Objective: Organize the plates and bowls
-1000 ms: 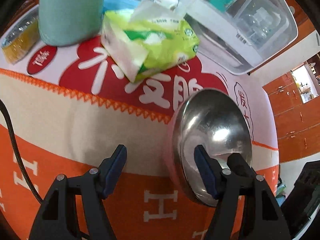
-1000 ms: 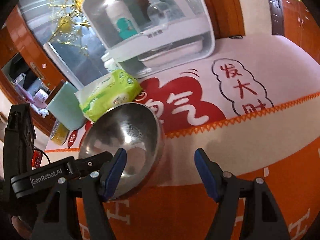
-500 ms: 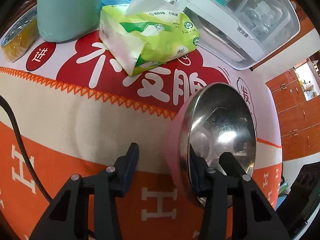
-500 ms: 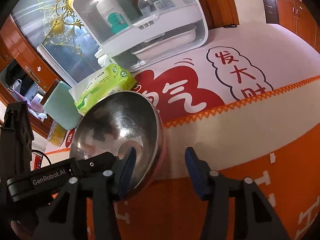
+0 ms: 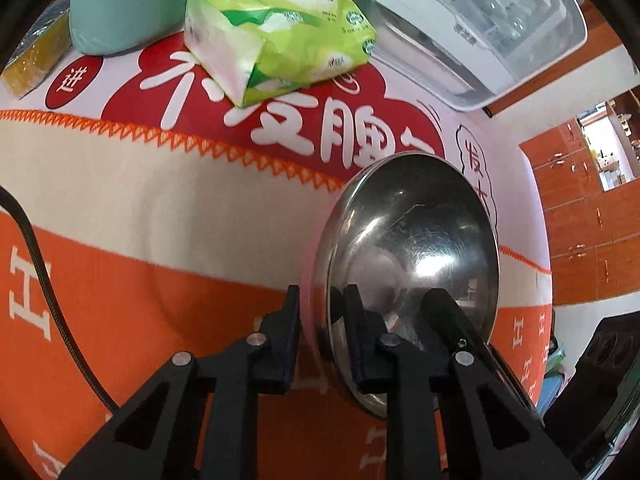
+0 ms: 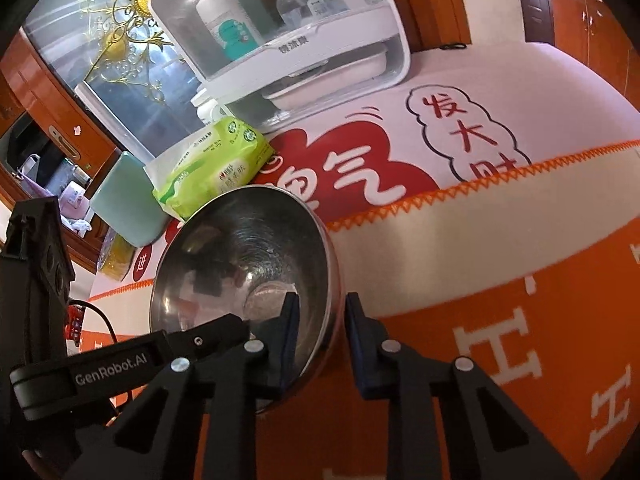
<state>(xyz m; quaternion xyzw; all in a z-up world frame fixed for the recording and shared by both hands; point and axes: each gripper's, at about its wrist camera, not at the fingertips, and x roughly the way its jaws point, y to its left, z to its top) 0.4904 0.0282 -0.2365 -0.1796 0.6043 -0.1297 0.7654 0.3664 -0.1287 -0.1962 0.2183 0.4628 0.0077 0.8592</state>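
A steel bowl with a pink outside (image 5: 416,256) is tilted up on the orange cloth. My left gripper (image 5: 322,312) is shut on its rim, one finger inside and one outside. In the right wrist view the same bowl (image 6: 248,264) stands on edge, and my right gripper (image 6: 322,320) is shut on its opposite rim. The left gripper's body shows there at the lower left, reaching into the bowl. No plates are in view.
A green tissue pack (image 5: 280,36), a teal cup (image 5: 124,4) and a yellow box (image 5: 36,56) stand at the back. A clear plastic storage box with bottles (image 6: 288,28) stands behind them. The table edge runs along the right in the left wrist view.
Both grippers have closed from wide open onto the bowl's rim. The bowl has tipped more upright between them.
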